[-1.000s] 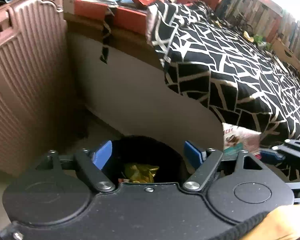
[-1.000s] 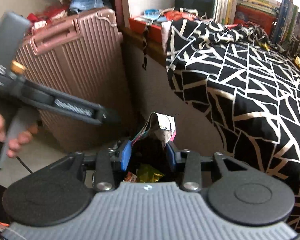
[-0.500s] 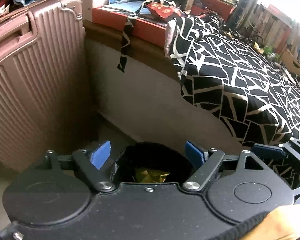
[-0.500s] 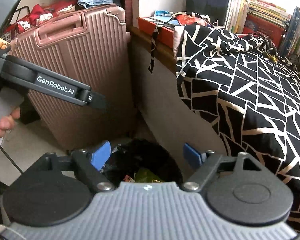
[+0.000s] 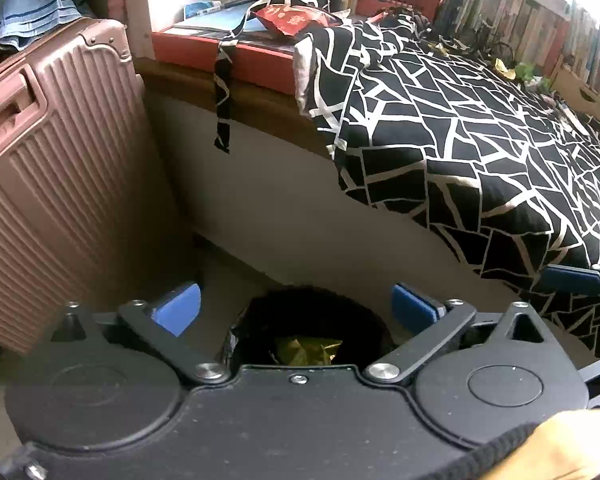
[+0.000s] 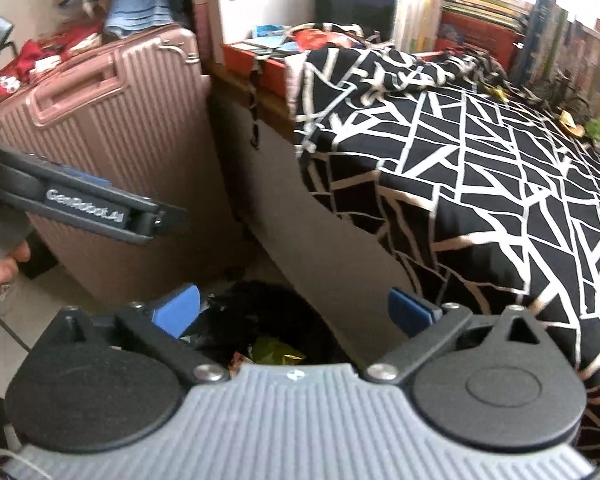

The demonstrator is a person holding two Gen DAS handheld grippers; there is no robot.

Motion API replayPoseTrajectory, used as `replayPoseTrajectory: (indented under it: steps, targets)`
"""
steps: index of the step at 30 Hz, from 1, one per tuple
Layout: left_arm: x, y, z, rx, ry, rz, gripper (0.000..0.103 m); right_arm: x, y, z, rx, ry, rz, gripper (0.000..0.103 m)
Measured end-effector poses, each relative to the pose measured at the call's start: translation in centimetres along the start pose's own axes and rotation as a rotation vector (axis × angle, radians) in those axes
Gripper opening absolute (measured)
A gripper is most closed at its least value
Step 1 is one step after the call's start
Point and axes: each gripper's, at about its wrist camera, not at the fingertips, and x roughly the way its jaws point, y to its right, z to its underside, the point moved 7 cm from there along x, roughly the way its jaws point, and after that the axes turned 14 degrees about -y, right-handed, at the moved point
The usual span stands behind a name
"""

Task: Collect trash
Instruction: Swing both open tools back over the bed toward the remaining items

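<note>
Bed (image 5: 480,140) with black-and-white patterned cover (image 6: 500,168) fills the right side, its pale side panel dropping to the floor. Pink ribbed suitcase (image 5: 52,184) stands upright on the left, just beside the bed's end. Red box (image 5: 220,50) sits on the ledge behind, black strap hanging off it. Row of books (image 6: 480,4) along the far wall. Bin (image 5: 312,316) with black liner on the floor, between suitcase and bed, directly below both tongs. Yellow wrapper (image 5: 306,350) lies inside the bin with other trash. Left tongs (image 5: 296,306) spread wide, holding nothing. Right tongs (image 6: 294,306) also spread wide, empty, above the bin. A hand (image 6: 0,276) grips the left tool's handle at the left edge of the right wrist view.
</note>
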Motion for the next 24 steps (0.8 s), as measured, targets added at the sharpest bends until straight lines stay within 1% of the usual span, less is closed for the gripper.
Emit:
replayPoseTrajectory:
  steps: [3, 5, 7, 8, 11, 15, 17, 24]
  targets:
    - [-1.3, 0.6, -1.1, 0.023, 0.022, -0.004, 0.102, -0.6, 1.4, -0.4, 0.016, -0.017, 0.032, 0.103]
    - [-2.4, 1.6, -2.0, 0.072, 0.047, -0.013, 0.102, -1.3, 2.4, -1.0, 0.041, -0.025, 0.043, 0.103]
    - [-3.8, 2.9, -2.8, 0.131, 0.079, -0.019, 0.103, -2.2, 3.6, -1.6, 0.077, -0.012, 0.053, 0.103]
    - [-4.5, 3.7, -3.3, 0.158, 0.094, -0.012, 0.103, -2.7, 4.1, -1.8, 0.094, -0.005, 0.057, 0.103]
    - [-6.4, 5.7, -4.5, 0.194, 0.115, 0.031, 0.103, -4.1, 5.7, -2.7, 0.137, 0.002, 0.077, 0.103]
    - [-9.0, 8.6, -6.1, 0.252, 0.162, 0.053, 0.103, -6.0, 7.6, -3.7, 0.18, 0.02, 0.093, 0.103]
    - [-10.3, 10.0, -6.8, 0.289, 0.186, 0.073, 0.103, -7.0, 8.5, -4.0, 0.2, 0.024, 0.095, 0.103]
    - [-14.7, 14.5, -10.0, 0.352, 0.258, 0.144, 0.103, -11.9, 11.8, -5.0, 0.299, 0.049, 0.071, 0.103]
